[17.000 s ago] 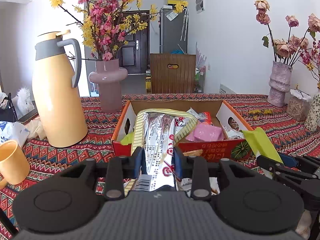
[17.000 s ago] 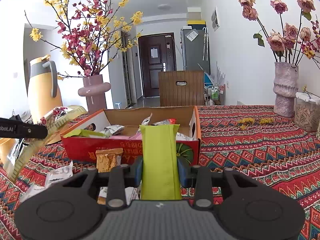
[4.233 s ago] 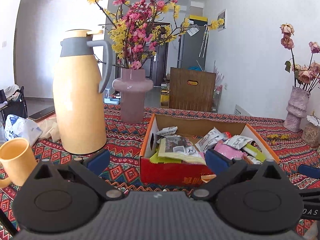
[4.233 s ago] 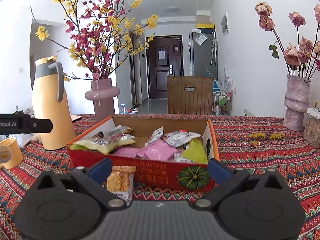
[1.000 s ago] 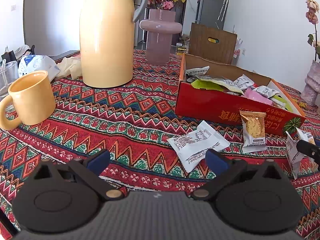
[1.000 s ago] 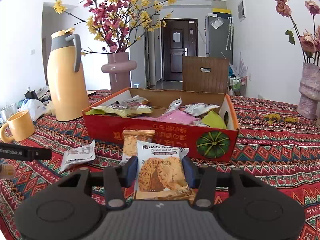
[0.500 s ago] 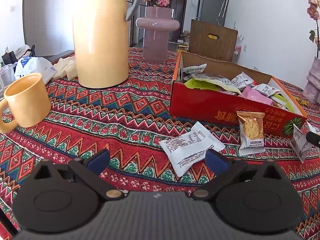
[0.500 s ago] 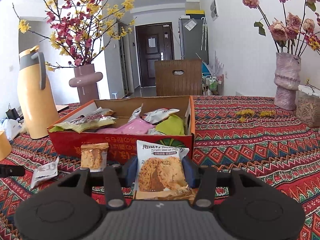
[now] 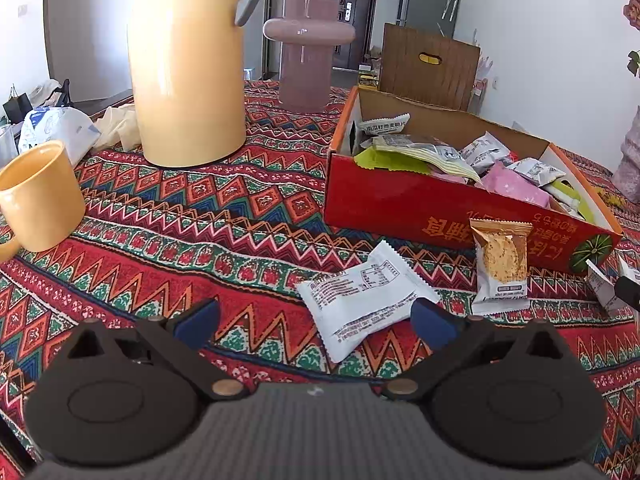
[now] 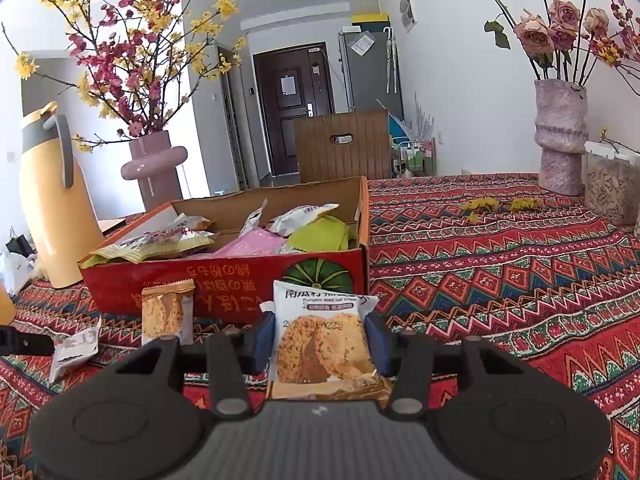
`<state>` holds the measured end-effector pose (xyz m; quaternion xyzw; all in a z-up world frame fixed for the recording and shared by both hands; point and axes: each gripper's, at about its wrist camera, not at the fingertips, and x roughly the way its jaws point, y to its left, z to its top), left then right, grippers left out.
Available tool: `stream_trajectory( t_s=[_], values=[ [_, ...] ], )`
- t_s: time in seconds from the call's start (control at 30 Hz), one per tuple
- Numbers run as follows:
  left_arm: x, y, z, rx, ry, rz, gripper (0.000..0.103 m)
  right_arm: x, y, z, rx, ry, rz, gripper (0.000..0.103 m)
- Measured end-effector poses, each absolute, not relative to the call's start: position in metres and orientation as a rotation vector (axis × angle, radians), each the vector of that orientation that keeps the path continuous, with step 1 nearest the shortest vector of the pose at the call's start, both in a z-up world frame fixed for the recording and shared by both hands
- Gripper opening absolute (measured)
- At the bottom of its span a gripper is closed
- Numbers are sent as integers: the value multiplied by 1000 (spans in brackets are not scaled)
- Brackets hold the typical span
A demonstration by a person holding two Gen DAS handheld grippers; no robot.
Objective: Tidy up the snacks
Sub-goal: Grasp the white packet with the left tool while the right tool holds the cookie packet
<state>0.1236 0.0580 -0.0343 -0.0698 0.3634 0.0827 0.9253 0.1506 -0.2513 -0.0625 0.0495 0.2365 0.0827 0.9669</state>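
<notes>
Left gripper (image 9: pixel 316 322): matte black linkage arms, blue pads, brass-coloured pivot pins, ribbed grey housing, round embossed discs. Right gripper (image 10: pixel 320 340): same build; small pale mark on housing, illegible.

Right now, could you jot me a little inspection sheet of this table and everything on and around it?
Surface: patterned red tablecloth, mostly flat.
Job's things: red cardboard box filled with snack packets; white packet lying face down on the cloth; orange-topped cracker packet leaning on the box front.
Clutter: yellow jug, yellow mug, pink vase, plastic bags.
Grippers: left gripper open and empty above the white packet; right gripper shut on an oat crisp packet.
Cables: nothing seen.
Surroundings: white walls, dark door, wooden chair back.
</notes>
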Motion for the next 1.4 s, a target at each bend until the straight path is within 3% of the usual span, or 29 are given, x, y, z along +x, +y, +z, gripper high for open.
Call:
stream_trajectory(
  t_s=[1.17,1.27,1.4],
  values=[
    [192,32,-55,-210,947,340,103,144,-252,-62,122,460,221,48],
    [186,32,-54,-198,937,328,98,144,-253,-62,122,460,220,48],
    [179,32,-51,-166,898,309,75,144,-252,-62,120,459,219,48]
  ],
)
